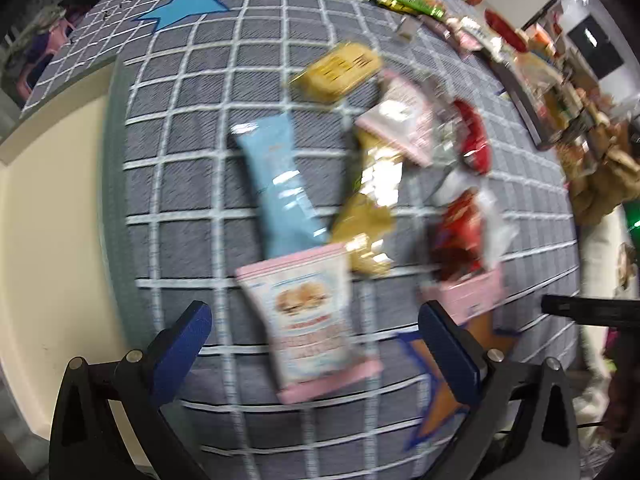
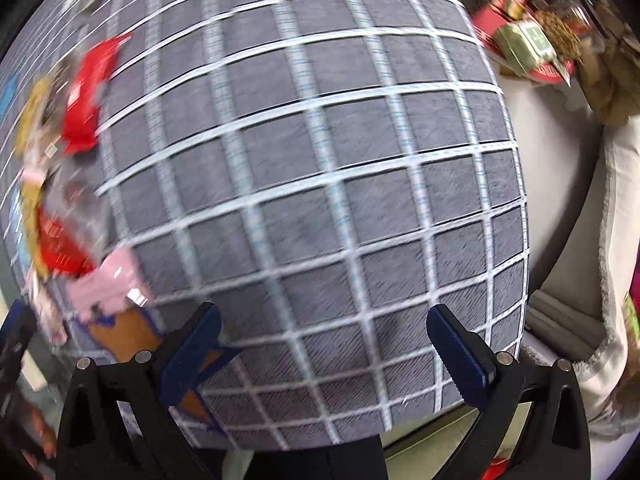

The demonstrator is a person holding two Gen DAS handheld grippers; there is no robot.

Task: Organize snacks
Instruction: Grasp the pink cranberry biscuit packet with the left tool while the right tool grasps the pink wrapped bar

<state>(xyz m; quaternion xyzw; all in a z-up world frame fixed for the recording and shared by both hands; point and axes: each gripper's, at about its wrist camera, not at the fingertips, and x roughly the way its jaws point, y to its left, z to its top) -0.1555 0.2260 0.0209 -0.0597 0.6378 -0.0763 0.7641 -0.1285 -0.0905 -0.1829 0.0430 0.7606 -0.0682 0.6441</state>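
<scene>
In the left wrist view a loose pile of snack packs lies on a grey checked cloth (image 1: 180, 184): a pink cookie pouch (image 1: 312, 320) nearest, a light blue bar (image 1: 280, 184), a yellow pack (image 1: 340, 68), gold wrappers (image 1: 368, 220), a pink-white pouch (image 1: 404, 120) and red packs (image 1: 460, 232). My left gripper (image 1: 316, 344) is open above the pink cookie pouch, empty. My right gripper (image 2: 324, 344) is open and empty over bare cloth (image 2: 304, 152); the same pile shows blurred at its left, with a red pack (image 2: 86, 96) and a pink pouch (image 2: 108, 284).
An orange star patch (image 1: 444, 392) and a blue star patch (image 1: 188, 6) lie on the cloth. More snacks and boxes (image 1: 552, 92) line the far right edge. A cream surface (image 1: 48, 216) lies left of the cloth. Boxes (image 2: 528, 44) and beige fabric (image 2: 608, 240) sit at right.
</scene>
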